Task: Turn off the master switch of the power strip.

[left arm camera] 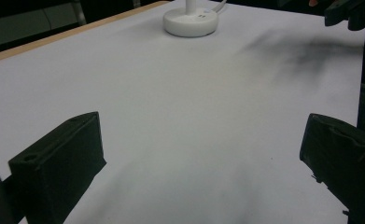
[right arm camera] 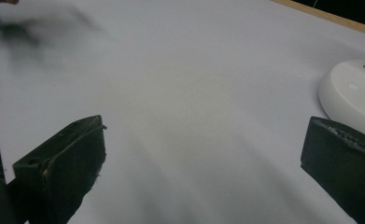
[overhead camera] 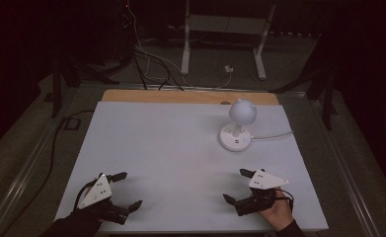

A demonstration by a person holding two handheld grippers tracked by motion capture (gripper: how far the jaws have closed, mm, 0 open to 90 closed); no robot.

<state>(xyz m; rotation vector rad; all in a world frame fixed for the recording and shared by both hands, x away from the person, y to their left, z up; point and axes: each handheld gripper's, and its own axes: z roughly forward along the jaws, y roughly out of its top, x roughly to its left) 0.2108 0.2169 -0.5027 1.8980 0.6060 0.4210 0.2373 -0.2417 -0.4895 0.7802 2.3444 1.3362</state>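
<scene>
While both grippers rest at the near edge of the white table top (overhead camera: 171, 143), nothing held in either. Left gripper (overhead camera: 123, 189) with jaws spread wide, empty, low over the bare surface at the near left. Right gripper (overhead camera: 237, 185) likewise spread wide and empty at the near right, held by a hand (overhead camera: 278, 210). Nearest object: small white desk lamp (overhead camera: 237, 129), upright on a round base with a globe-shaped head on a short stem, standing far right of centre, well apart from both grippers but closer to the right one. White cable (overhead camera: 274, 136) running from the base toward the right edge. From the right gripper view, base rim (right arm camera: 353, 95) just beyond the right-hand jaw; from the left gripper view, base (left arm camera: 190, 21) far off across the table. Risks, as judged: top-heavy head on a thin stem, so a grip on the globe or a sideways nudge likely to tip the lamp; smooth round base likely to slip between flat jaws if pinched off-centre; cable likely to snag or drag the lamp back if lifted or slid leftward. Dim light, poor contrast of white on white: misjudged approach height plausible.
</scene>
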